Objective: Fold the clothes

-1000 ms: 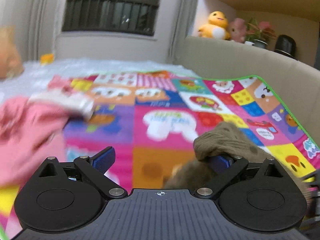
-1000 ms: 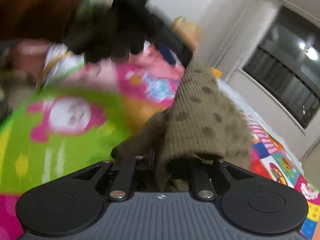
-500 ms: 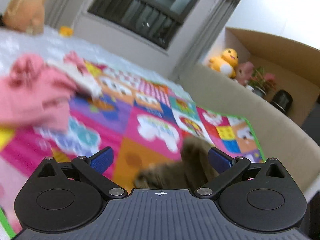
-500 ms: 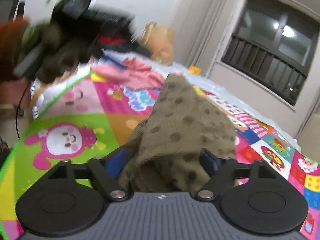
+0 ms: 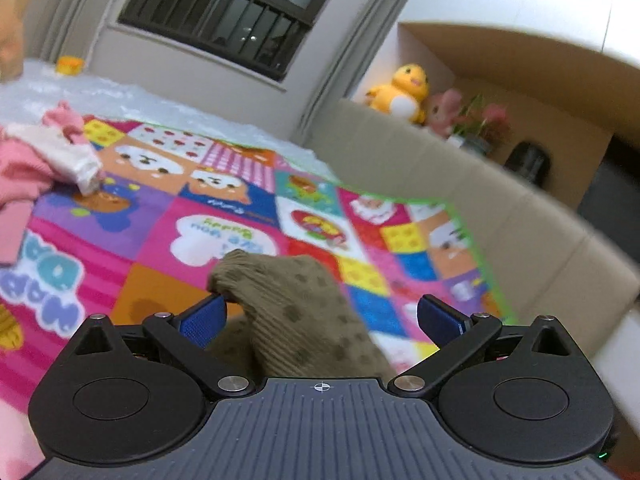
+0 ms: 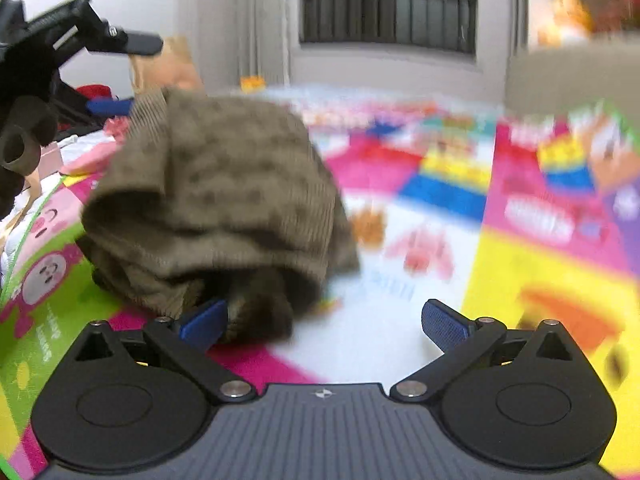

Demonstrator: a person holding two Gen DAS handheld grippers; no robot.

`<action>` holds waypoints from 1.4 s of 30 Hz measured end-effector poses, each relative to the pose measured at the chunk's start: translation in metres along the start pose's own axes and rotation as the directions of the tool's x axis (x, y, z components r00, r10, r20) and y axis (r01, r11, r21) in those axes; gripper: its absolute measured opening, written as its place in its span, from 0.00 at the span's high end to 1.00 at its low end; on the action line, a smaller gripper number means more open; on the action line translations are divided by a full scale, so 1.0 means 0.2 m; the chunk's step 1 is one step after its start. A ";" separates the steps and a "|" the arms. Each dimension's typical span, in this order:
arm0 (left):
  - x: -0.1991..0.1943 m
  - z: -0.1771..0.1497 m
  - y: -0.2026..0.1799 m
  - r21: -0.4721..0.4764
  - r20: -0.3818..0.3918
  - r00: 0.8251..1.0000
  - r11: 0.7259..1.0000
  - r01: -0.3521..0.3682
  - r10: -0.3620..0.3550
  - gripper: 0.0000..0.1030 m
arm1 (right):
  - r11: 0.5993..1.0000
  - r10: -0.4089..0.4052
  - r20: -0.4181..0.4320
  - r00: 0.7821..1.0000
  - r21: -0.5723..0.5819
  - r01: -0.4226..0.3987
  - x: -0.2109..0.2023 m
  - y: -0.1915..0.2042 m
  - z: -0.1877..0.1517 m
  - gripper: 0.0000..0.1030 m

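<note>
Seen from the left wrist, the left gripper [image 5: 320,316] stands with its jaws spread wide above a brightly coloured patchwork play mat [image 5: 224,208]. A rumpled olive-brown knitted garment with darker spots [image 5: 296,312] rises in a heap between the blue pads [image 5: 202,318]; it lies against the left one and clear of the right. At the far left edge lies a loose pile of pink and white clothes [image 5: 36,160]. A beige padded surround [image 5: 460,184] curves behind the mat's green border, and beyond it a yellow duck toy [image 5: 400,94], a pink plush and a potted plant [image 5: 484,124] sit in a recessed shelf. A barred window [image 5: 224,12] fills the background.
</note>
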State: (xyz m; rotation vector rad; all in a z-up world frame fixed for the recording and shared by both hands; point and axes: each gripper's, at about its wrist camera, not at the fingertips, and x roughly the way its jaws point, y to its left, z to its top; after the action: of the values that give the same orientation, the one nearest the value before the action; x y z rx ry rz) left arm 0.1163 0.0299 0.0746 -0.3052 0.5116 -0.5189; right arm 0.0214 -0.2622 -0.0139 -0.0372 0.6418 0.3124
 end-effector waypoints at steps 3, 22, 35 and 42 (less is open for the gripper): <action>0.07 -0.06 0.00 0.137 -0.036 0.986 0.978 -0.158 0.165 0.00 | 0.999 -0.008 -0.006 1.000 0.048 0.008 0.02 0.00 -0.03 0.00; -0.28 -0.16 -0.22 0.217 0.051 0.996 0.973 -0.077 0.068 0.00 | 0.999 -0.017 0.005 1.000 0.046 0.017 0.03 0.01 -0.03 0.00; -0.13 -0.46 -0.16 0.239 -0.080 0.963 0.942 -0.234 0.259 0.00 | 0.864 0.277 0.160 0.948 0.390 -0.318 -0.14 -0.25 0.16 0.37; -0.26 -0.40 0.00 0.123 -0.043 0.942 0.937 -0.326 0.333 0.00 | 0.645 0.452 0.141 0.881 0.631 -0.432 0.06 -0.27 0.15 0.47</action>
State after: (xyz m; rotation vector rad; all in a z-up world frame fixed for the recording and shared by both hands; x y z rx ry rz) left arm 0.0340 0.0463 0.0275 -0.0891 0.5786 -0.2294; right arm 0.0632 -0.3076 -0.0003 0.8107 0.7587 0.5518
